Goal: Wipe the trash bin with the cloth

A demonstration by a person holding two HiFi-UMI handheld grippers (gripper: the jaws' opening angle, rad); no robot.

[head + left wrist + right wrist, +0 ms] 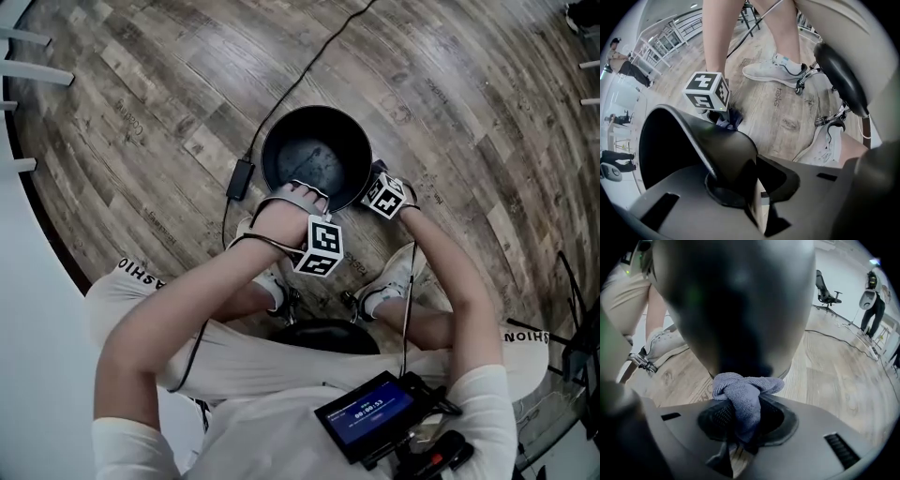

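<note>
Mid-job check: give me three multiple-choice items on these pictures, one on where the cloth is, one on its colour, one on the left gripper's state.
1. Where is the cloth relative to the trash bin?
A. down inside it
B. draped over its rim
C. at its outside wall, in the right gripper

2. What colour is the cloth?
A. blue-grey
B. red
C. yellow

3. What is the left gripper doing?
A. open, clear of the bin
B. shut on the bin's rim
C. shut on the cloth

Answers:
1 C: the right gripper view shows the cloth pinched in its jaws, up at the bin's outer wall.
2 A: it reads blue-grey in both gripper views.
3 B: the left gripper view shows the bin's wall between its jaws.
</note>
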